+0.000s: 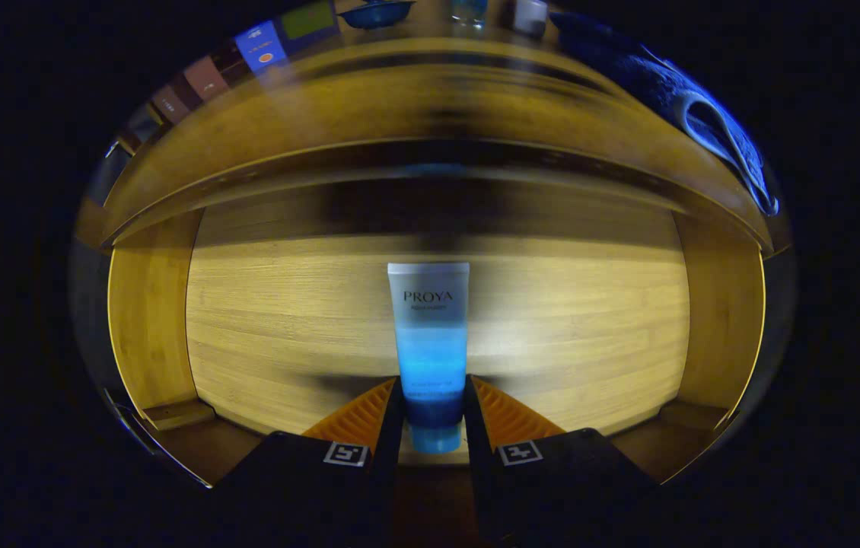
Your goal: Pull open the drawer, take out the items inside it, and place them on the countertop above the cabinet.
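Your tool has both fingers pressed on the cap end of the tube, whose long axis runs straight ahead over the open drawer floor, with the table above and beyond.

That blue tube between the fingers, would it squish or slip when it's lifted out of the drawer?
The tube looks like soft plastic, so it would probably dent a little. Both fingers press its lower end near the cap, so the long top may sag or swing. Its smooth, glossy skin could slip, though the ribbed pads should help.
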Available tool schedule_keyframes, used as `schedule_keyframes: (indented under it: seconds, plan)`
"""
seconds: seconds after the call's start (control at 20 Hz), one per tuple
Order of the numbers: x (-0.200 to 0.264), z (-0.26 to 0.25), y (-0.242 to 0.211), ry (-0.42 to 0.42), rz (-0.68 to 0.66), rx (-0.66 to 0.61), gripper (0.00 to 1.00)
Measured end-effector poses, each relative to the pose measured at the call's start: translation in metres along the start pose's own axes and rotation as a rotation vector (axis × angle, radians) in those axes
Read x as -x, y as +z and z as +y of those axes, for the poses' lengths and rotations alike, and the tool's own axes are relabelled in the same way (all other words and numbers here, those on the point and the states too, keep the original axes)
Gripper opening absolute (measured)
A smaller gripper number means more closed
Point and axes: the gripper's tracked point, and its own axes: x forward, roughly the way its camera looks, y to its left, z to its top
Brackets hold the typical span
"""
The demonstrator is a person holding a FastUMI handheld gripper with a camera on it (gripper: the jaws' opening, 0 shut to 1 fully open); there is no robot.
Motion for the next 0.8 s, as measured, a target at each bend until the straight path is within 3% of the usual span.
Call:
schedule_keyframes:
  seconds: [0.1, 0.3, 0.8]
  plan:
    - [0.015, 0.000, 0.003, 0.000, -0.011, 0.028, 0.33]
    - [0.037, 0.014, 0.007, 0.089, -0.054, 0.021, 0.32]
    - [0.164, 0.027, 0.020, 0.230, -0.219, 0.089, 0.32]
